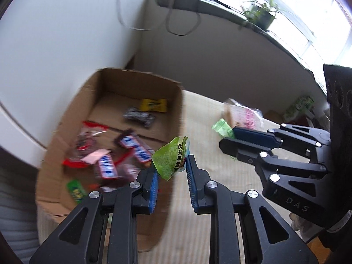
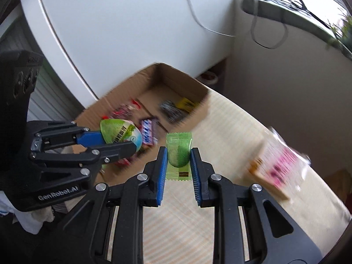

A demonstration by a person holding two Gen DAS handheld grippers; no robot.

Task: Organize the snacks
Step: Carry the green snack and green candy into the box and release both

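My left gripper (image 1: 172, 171) is shut on a green round-topped snack pack (image 1: 170, 158) and holds it over the near right edge of the open cardboard box (image 1: 72, 110). The same gripper (image 2: 123, 142) and pack (image 2: 120, 132) show at left in the right wrist view. My right gripper (image 2: 177, 165) is shut on a green flat wrapper snack (image 2: 178, 154), above the striped cloth (image 2: 176, 220) just right of the box (image 2: 176, 74). It appears at right in the left wrist view (image 1: 227, 137). Several wrapped snacks lie in the box.
A pink and white snack bag (image 2: 279, 167) lies on the cloth at right, also in the left wrist view (image 1: 244, 114). A white wall panel stands behind the box. A dark windowsill (image 1: 220, 6) with cables and a plant runs along the back.
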